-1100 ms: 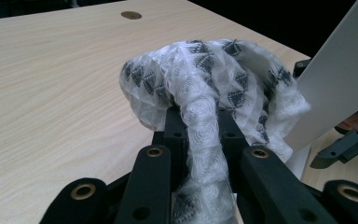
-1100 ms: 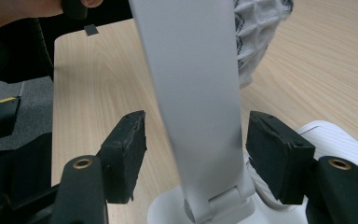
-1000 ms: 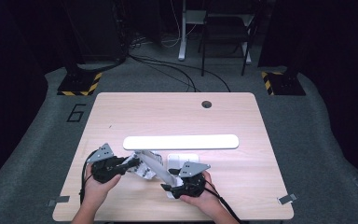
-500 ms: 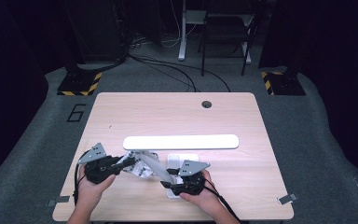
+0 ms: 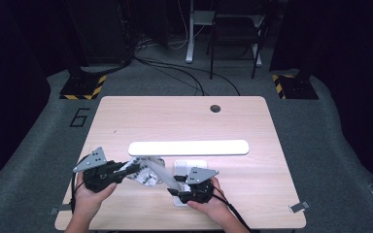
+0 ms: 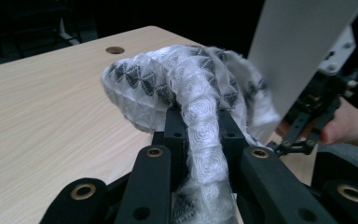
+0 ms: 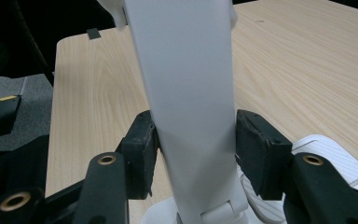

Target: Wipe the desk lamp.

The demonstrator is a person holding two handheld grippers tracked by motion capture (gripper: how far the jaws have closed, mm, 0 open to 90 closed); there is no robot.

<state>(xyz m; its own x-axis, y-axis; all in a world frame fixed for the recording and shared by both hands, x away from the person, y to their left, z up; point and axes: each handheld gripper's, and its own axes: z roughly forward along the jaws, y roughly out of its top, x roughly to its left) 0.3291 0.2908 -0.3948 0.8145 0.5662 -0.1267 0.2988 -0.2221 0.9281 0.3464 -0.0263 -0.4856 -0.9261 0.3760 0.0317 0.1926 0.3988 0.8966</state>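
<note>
A white desk lamp stands near the table's front edge, its long head bar (image 5: 189, 148) lying level above its base (image 5: 190, 165). Its flat arm (image 5: 162, 174) slants from the base up to the left. My right gripper (image 5: 176, 183) (image 7: 196, 144) has just been closing, and both pads press the sides of the lamp arm (image 7: 186, 93) low down by the hinge. My left gripper (image 5: 135, 168) (image 6: 200, 119) is shut on a white cloth with a black pattern (image 5: 146, 177) (image 6: 168, 79). The bunched cloth rests against the lamp arm (image 6: 298, 56).
The light wooden table (image 5: 126, 121) has a round cable hole (image 5: 215, 108) at the back. In the left gripper view the right gripper (image 6: 314, 116) and its hand (image 6: 349, 126) sit close behind the cloth. Dark floor, cables and furniture legs lie beyond the table.
My left gripper has drifted left and lifted a little with the cloth in it. The right hand has kept its place at the lamp's base.
</note>
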